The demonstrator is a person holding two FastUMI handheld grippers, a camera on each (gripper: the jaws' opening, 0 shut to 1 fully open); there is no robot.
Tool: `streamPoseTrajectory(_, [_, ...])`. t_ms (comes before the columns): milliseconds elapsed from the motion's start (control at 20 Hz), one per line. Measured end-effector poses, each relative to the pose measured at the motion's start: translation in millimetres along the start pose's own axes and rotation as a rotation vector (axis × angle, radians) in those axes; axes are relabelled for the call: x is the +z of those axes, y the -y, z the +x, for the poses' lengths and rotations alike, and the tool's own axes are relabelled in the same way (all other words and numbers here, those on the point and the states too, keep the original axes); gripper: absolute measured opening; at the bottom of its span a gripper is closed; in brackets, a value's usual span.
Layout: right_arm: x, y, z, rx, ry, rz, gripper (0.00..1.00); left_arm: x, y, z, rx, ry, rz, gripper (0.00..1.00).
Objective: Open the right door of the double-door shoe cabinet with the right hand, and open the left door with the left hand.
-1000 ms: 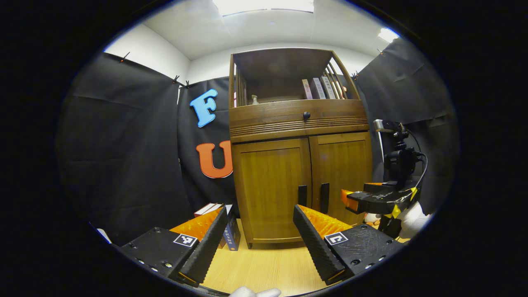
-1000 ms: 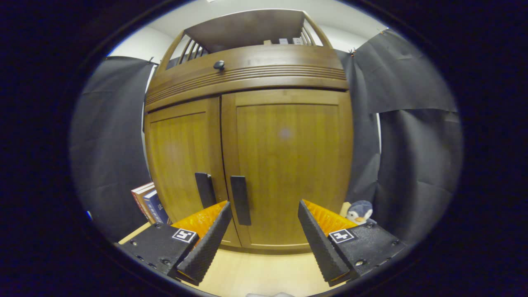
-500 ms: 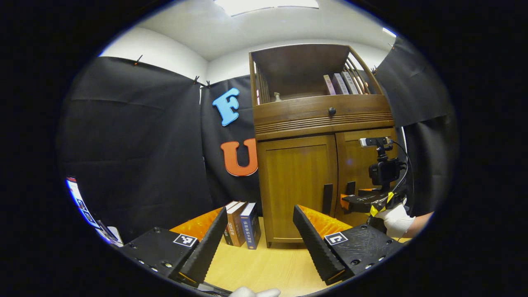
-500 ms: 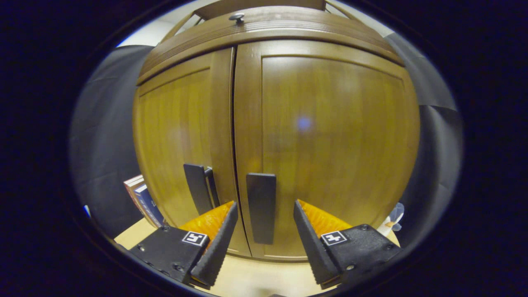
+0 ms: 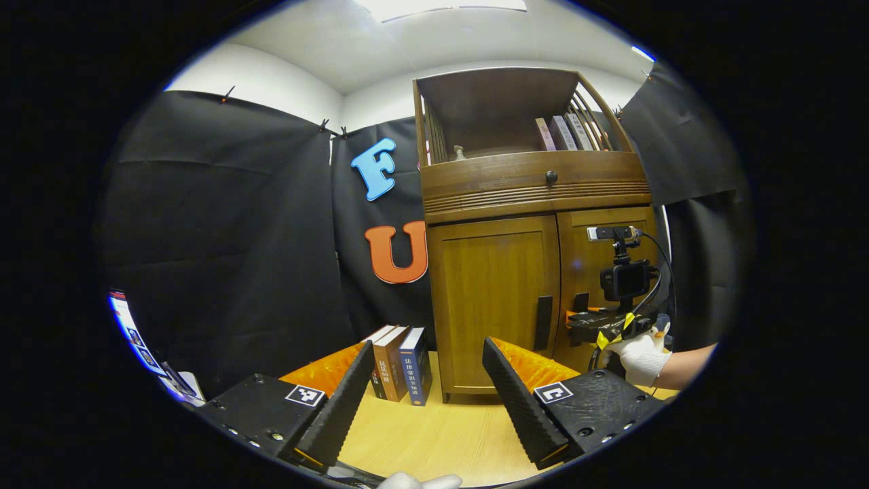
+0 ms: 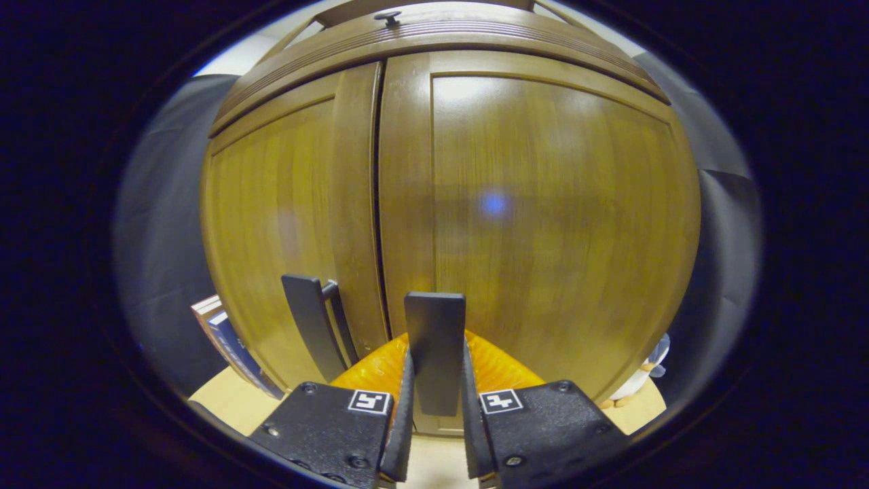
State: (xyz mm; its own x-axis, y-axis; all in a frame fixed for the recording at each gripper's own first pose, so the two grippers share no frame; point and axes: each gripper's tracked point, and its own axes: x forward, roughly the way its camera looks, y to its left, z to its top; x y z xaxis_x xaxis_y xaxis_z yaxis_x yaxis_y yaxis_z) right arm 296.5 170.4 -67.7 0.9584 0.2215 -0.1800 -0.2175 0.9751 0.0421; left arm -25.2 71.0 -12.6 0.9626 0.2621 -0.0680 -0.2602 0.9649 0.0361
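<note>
Right gripper [image 6: 434, 407]: I see it clamped on the right door handle [image 6: 435, 350], lower centre of the right gripper view, level and square to the right door [image 6: 543, 217]. Left gripper [image 5: 428, 401]: jaws spread, holding nothing, low over the floor [image 5: 434, 435], well short of the left door [image 5: 492, 292]. Gloved hand [image 5: 641, 356] at mid-right. Both doors closed.

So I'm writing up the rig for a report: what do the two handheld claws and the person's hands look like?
Each claw has blocky black bodies carrying small square black-and-white marker tags, with ribbed wedge-shaped fingers. The right claw, seen in the left gripper view, carries a small black camera on a post with a black cable and yellow tape. The hand holding it wears a white glove. The left claw matches.
</note>
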Motion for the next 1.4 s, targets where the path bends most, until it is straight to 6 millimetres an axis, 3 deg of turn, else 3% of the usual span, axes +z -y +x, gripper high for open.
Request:
streamPoseTrajectory(150, [-2.1,0.4,-9.2,0.022,-0.017,0.007,0.33,1.1,4.5,-0.1,-0.045,-0.006,-0.001,0.96])
streamPoseTrajectory(650, [-19.4,12.6,-77.1,0.018,-0.012,-0.009,0.29,4.5,30.0,-24.2,-0.169,0.025,-0.002,0.96])
streamPoseTrajectory(1000, [-34.7,39.7,-126.3,-0.017,-0.012,0.012,0.29,-6.3,42.7,-49.8,-0.237,0.018,0.002,0.96])
streamPoseTrajectory(1400, [-49.4,72.8,-169.5,-0.046,-0.007,0.062,0.28,-16.8,66.4,-56.9,-0.310,-0.006,-0.020,0.96])
